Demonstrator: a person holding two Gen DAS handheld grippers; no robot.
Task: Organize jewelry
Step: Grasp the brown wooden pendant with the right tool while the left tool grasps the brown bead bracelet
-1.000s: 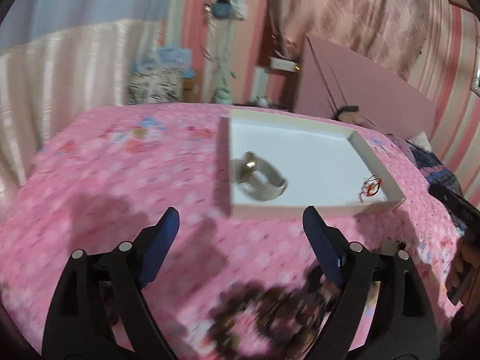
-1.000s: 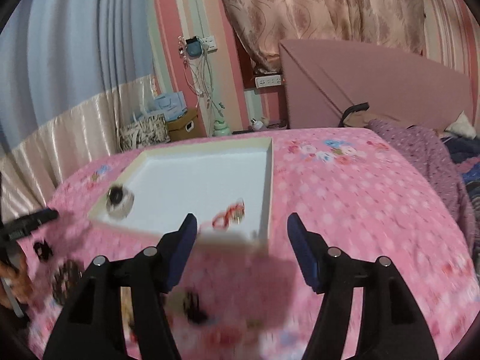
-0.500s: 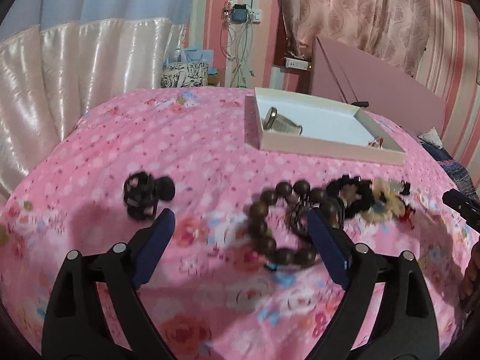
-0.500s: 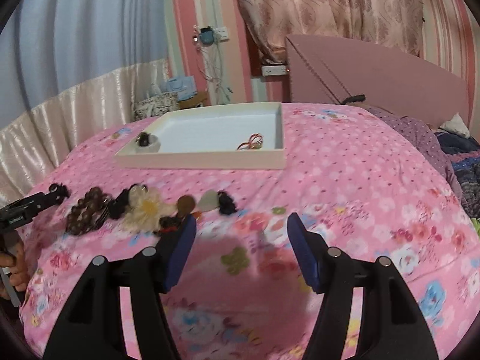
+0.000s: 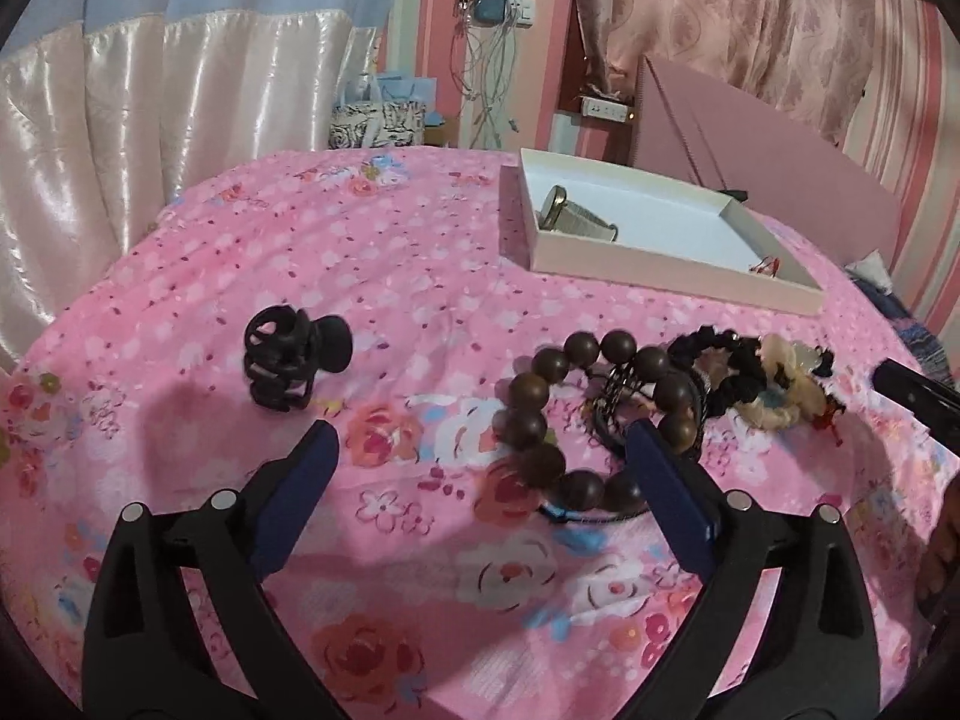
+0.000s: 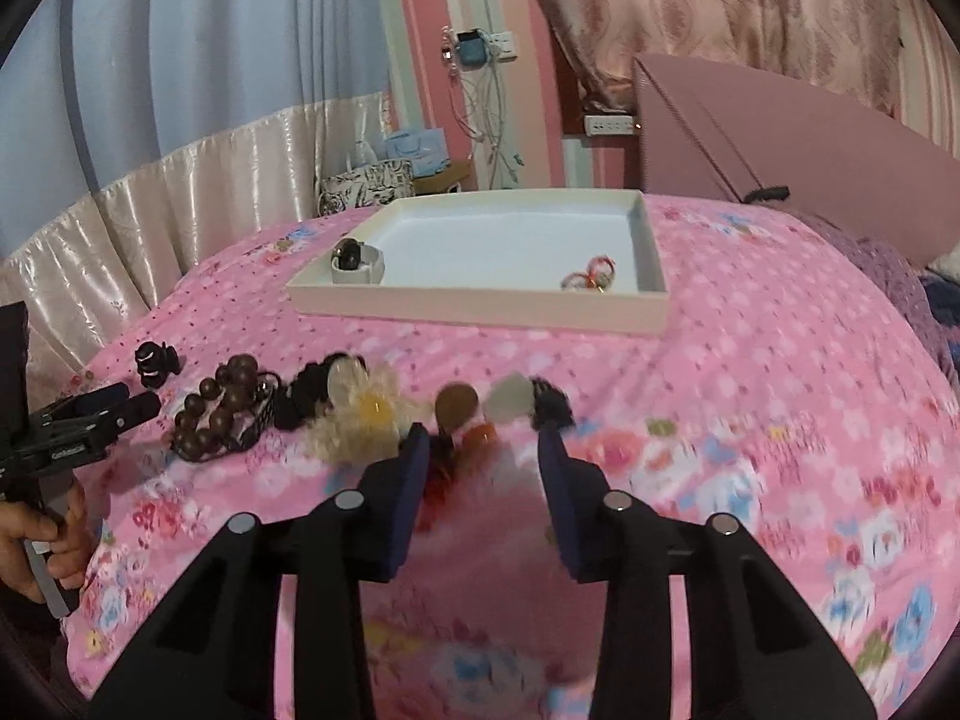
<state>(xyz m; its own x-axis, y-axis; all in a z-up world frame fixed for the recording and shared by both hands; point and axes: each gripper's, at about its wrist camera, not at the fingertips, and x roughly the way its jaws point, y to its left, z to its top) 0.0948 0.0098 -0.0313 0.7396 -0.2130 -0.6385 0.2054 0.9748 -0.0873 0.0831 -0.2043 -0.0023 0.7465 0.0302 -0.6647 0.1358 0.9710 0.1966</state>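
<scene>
A white tray (image 5: 660,267) (image 6: 480,306) lies on the pink floral bedspread and holds a watch (image 5: 573,219) (image 6: 357,261) and a red string bracelet (image 6: 591,276). In front of it lie a brown bead bracelet (image 5: 576,414) (image 6: 216,414), a black hair claw (image 5: 288,363) (image 6: 155,363), a black scrunchie (image 5: 720,366), a cream flower hair tie (image 6: 360,417) and small pendants (image 6: 459,405). My left gripper (image 5: 480,450) is open and empty, its right finger over the bead bracelet. My right gripper (image 6: 483,450) is open and empty, just before the pendants.
A pink headboard (image 6: 780,138) stands behind the bed. A satin curtain (image 5: 150,120) hangs at the left. Boxes and bags (image 6: 384,174) sit past the bed's far edge. The left gripper also shows in the right wrist view (image 6: 90,420).
Both grippers have pulled back from the tray toward the loose jewelry. The right gripper's jaws have narrowed and it has moved down toward the pendants. The left gripper has barely moved in the last half second.
</scene>
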